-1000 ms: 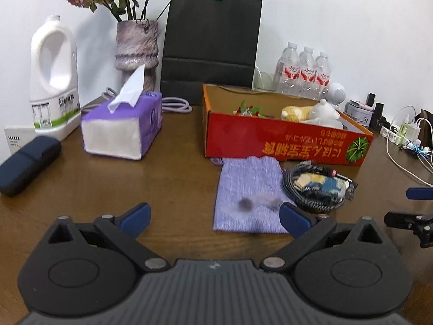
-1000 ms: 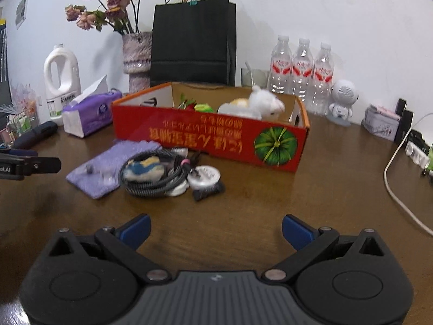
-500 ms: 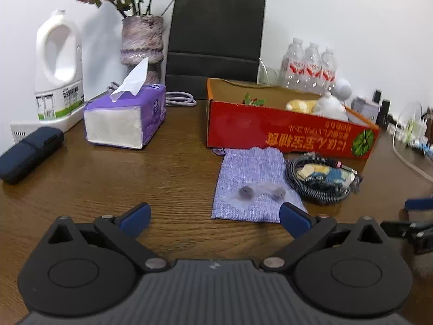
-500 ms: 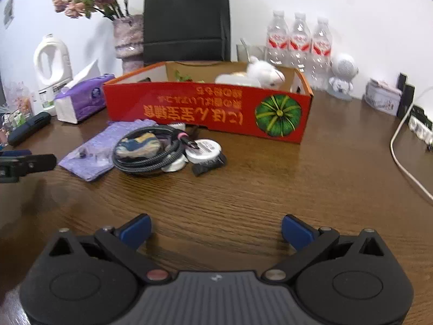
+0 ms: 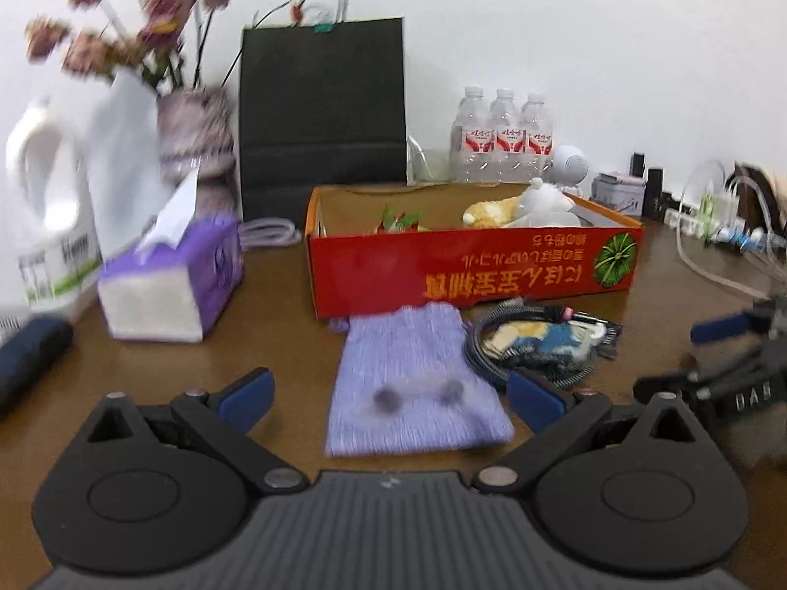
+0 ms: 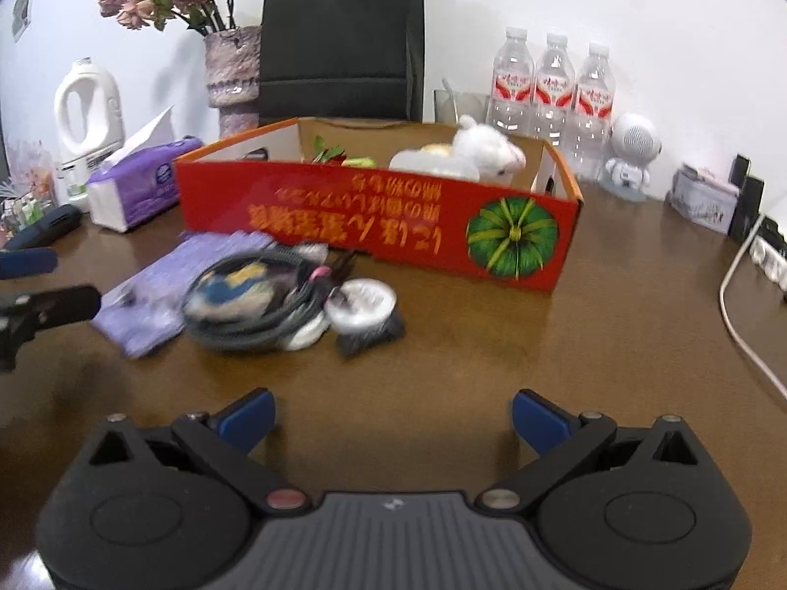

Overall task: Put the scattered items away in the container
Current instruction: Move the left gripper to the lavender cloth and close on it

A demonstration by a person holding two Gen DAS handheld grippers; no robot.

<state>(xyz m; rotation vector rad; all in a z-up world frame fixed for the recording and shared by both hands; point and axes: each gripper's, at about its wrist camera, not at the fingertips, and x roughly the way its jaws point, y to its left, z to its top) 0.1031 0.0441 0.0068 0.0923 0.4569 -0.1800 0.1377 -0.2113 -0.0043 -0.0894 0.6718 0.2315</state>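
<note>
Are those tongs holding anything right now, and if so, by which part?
Nothing is held. Both the left tongs and right tongs stand open and empty above the table.

A home: wooden table with flower vase, tissues, detergent jug.

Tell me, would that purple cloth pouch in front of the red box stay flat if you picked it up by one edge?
Probably not. The purple cloth pouch lies limp and flat on the table, so it would likely droop and fold. It looks thin and woven, so probably light. The small items lying on it might slide off when it tilts.
</note>
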